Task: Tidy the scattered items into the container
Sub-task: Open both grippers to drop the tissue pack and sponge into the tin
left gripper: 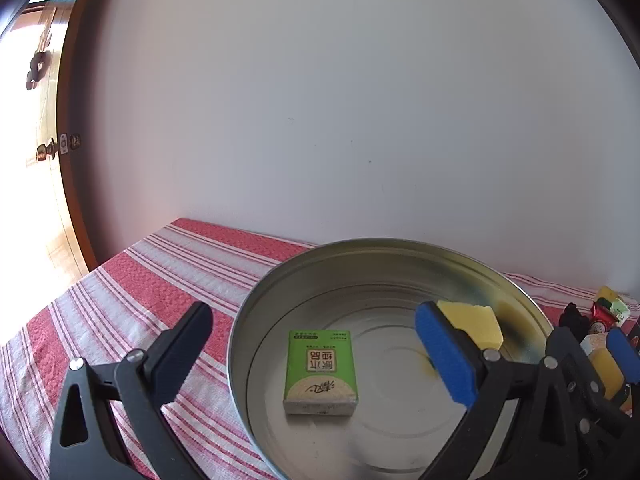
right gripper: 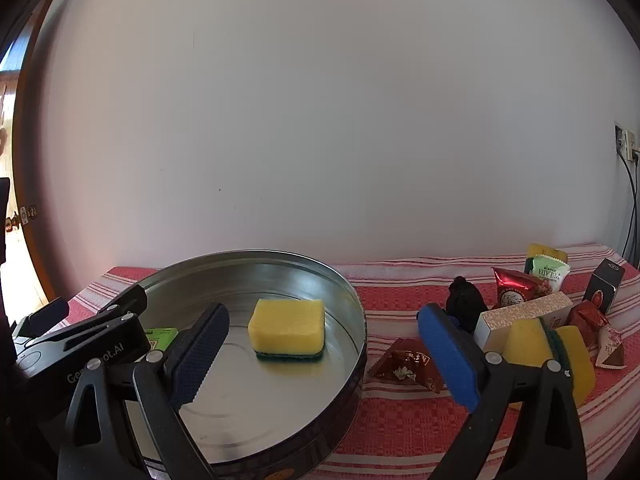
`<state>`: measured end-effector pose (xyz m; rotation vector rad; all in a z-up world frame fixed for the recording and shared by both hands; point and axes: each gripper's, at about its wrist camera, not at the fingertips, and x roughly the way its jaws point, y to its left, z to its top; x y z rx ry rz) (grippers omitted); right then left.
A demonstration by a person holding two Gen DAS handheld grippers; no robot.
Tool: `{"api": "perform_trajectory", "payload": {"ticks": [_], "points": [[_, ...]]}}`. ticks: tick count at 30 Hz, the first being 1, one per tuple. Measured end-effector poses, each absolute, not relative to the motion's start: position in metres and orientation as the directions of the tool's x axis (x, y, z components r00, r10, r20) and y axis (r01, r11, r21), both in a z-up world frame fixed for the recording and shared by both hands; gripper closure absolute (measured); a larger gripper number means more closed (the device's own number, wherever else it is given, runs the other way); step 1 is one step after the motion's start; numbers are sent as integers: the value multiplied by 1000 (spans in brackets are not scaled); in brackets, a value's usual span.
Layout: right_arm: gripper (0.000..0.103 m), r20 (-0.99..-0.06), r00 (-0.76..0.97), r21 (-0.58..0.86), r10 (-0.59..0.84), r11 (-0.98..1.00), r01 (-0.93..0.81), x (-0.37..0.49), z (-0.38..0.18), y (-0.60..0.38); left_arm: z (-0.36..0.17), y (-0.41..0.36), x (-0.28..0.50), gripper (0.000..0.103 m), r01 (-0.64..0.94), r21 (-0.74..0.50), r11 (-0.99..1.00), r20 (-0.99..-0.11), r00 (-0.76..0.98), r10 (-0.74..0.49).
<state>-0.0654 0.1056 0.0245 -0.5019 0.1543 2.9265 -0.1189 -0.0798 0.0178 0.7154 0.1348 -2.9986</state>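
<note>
Right hand-held gripper spread w/ sponge between.

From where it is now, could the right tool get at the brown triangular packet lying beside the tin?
Probably yes. The brown triangular packet lies flat on the striped cloth between the open right tool fingers, just outside the round tin, with nothing on top.

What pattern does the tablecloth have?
The tablecloth has red and white stripes, clearest in the right wrist view.
</note>
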Motion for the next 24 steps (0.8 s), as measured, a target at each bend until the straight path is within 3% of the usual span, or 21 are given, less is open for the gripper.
{"api": "perform_trajectory", "payload": {"ticks": [24], "points": [[6, -335, -932, -5, 138, -990, -144, -26, 23, 112, 9, -56, -89, 0, 65, -29, -997, -496, -868, -42]]}}
